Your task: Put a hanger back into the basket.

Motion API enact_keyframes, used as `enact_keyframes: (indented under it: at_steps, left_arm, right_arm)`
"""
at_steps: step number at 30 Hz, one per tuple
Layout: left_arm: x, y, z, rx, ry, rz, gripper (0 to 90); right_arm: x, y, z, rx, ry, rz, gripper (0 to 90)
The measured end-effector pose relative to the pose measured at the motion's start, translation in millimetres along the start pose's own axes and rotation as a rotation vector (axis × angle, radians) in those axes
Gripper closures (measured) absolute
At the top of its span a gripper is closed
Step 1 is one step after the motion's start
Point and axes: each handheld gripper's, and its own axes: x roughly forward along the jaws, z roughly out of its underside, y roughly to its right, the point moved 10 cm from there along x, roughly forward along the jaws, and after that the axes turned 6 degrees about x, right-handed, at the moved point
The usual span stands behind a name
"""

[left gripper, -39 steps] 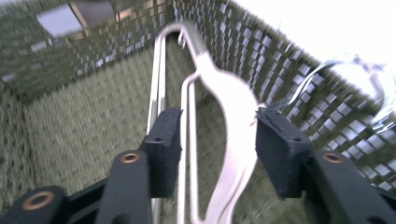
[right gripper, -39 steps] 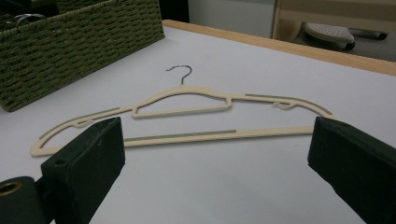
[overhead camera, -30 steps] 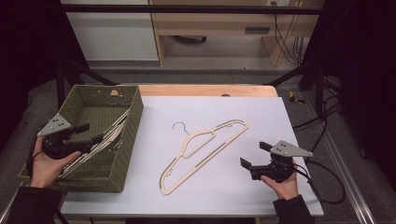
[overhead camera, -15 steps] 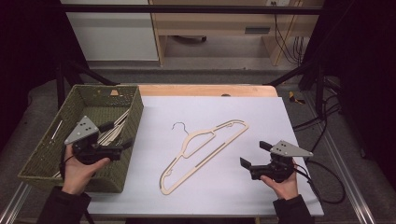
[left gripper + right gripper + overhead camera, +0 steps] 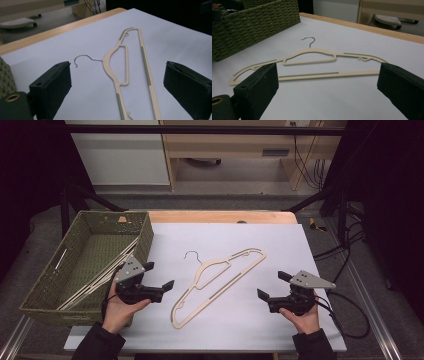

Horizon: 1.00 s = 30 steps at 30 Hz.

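Note:
A cream hanger (image 5: 202, 267) with a metal hook lies slantwise on the white tabletop (image 5: 300, 245), hook toward the far side. My left gripper (image 5: 160, 275) hovers just left of it, beside the basket. Its jaws have just been opening and now stand wide with nothing between them. The left gripper view looks along the hanger (image 5: 110, 53) ahead of the open left gripper (image 5: 117, 75). My right gripper (image 5: 271, 284) rests open to the hanger's right, empty. In the right gripper view the hanger (image 5: 312, 50) lies broadside beyond the right gripper (image 5: 328, 70).
A green woven basket (image 5: 47, 282) stands at the table's left with cream hangers (image 5: 102, 275) leaning inside. The table's wooden edge (image 5: 220, 216) runs along the back. Cables (image 5: 345, 320) trail off at the right.
My left gripper has come out of the basket and moved right and down to the table near the hanger, its jaws wider. The right gripper and the hanger on the table have stayed put.

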Motion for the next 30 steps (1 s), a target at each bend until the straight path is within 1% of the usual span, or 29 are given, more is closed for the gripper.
enact_keyframes:
  at_steps: [2, 5, 7, 9, 12, 13, 14, 15, 17, 18, 19, 20, 22, 23, 25, 28, 29, 30]
  left_arm:
    - [7.6, 4.1, 3.4, -0.011, -0.012, 0.01, 8.2]
    - [16.4, 6.3, 8.6, -0.012, -0.037, 0.012, 9.2]
    - [22.2, 7.9, 12.2, -0.028, -0.043, 0.021, 10.1]
    - [28.3, 8.5, 17.1, -0.041, -0.052, 0.019, 11.8]
    - [39.0, 10.7, 27.1, -0.053, -0.088, 0.025, 13.7]
    - [41.8, 10.9, 30.1, -0.049, -0.103, 0.024, 14.6]
    - [46.5, 12.4, 35.1, -0.056, -0.123, 0.024, 15.3]
    - [49.4, 13.6, 37.9, -0.06, -0.133, 0.027, 16.6]
    - [58.3, 19.4, 46.6, -0.06, -0.17, 0.044, 19.3]
    - [62.0, 21.3, 50.8, -0.047, -0.193, 0.044, 20.7]
    - [64.9, 23.3, 53.5, -0.044, -0.208, 0.047, 21.5]
    - [69.4, 26.4, 57.1, -0.043, -0.221, 0.052, 21.9]
    - [75.1, 29.1, 61.9, -0.036, -0.24, 0.051, 25.7]
    - [77.7, 31.3, 63.9, -0.04, -0.245, 0.056, 27.3]
    - [81.0, 31.8, 68.5, -0.038, -0.265, 0.046, 30.4]
    - [84.8, 28.7, 75.1, -0.022, -0.292, 0.024, 33.5]
    - [84.9, 28.9, 76.3, -0.02, -0.298, 0.032, 36.4]
    - [84.9, 28.3, 77.4, -0.015, -0.305, 0.032, 41.2]
  right_arm:
    - [-0.5, -0.3, -0.2, 0.004, 0.001, -0.001, 4.4]
    - [-0.7, 0.0, -0.7, 0.01, 0.003, 0.003, 4.5]
    - [-0.7, 0.2, -0.1, 0.003, 0.0, 0.002, 4.5]
    - [-0.3, -0.4, 0.0, 0.0, 0.001, -0.001, 4.5]
    - [-0.7, -0.1, 0.1, -0.004, 0.0, 0.0, 4.5]
    - [-1.2, 0.1, 0.2, -0.004, -0.001, 0.002, 4.5]
    - [-1.5, 0.2, 0.1, -0.004, -0.001, 0.002, 4.5]
    - [-1.9, 0.1, -0.3, -0.002, 0.002, 0.001, 4.5]
    - [-2.2, -0.5, -0.6, 0.004, 0.004, 0.0, 4.5]
    - [-2.1, -0.7, -0.4, 0.004, 0.004, 0.0, 4.5]
    - [-1.9, -0.9, -0.2, 0.004, 0.003, -0.001, 4.5]
    - [-2.0, -0.8, 0.1, -0.006, 0.001, -0.005, 4.5]
    - [-1.1, -1.4, 0.6, -0.004, -0.001, -0.006, 4.5]
    - [-0.8, -1.7, 1.0, -0.001, -0.003, -0.005, 4.5]
    - [0.0, -2.5, 1.8, -0.001, -0.005, -0.008, 4.5]
    - [0.3, -2.4, 2.2, -0.01, -0.007, -0.009, 4.5]
    - [0.2, -2.4, 2.2, -0.01, -0.007, -0.009, 4.5]
    - [0.2, -2.3, 2.1, -0.009, -0.006, -0.009, 4.5]
